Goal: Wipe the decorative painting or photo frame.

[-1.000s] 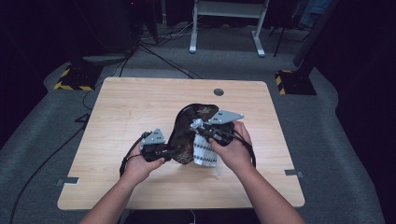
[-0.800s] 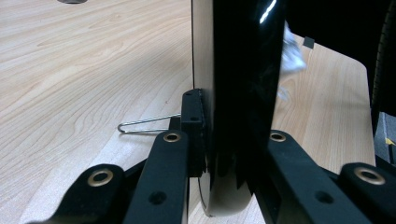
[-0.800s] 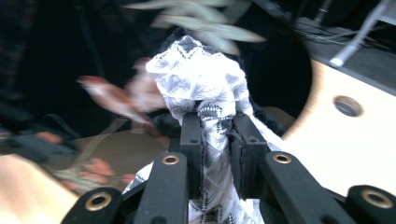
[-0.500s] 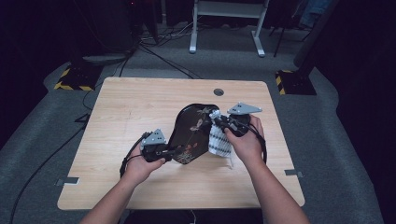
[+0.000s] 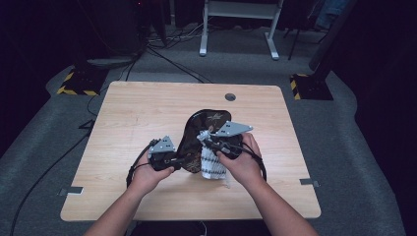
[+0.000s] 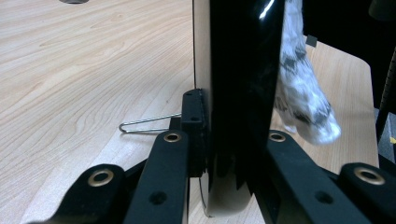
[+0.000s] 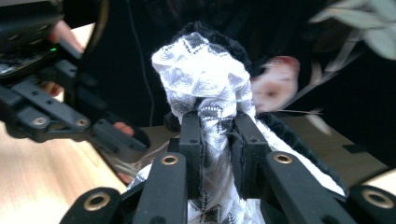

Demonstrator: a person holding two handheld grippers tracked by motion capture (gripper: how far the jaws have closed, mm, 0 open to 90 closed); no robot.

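Dark patterned bag [image 5: 204, 129] lies mid-table [image 5: 123, 123], mouth toward the person. White patterned cloth [image 5: 212, 164] hangs at its opening, partly tucked in. Left gripper [image 5: 173, 162] clamped on the bag's edge; right gripper [image 7: 215, 140] clamped on the cloth. Table grommet [image 5: 229, 97] sits well beyond.

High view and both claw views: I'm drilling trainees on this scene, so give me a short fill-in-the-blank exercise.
1. The right claw is shut on a white patterned ____.
2. The left claw clamps a glossy black bag that stands on a ____ table.
3. A bent metal ____ lies beside the left claw.

Missing words: cloth; wooden; wire
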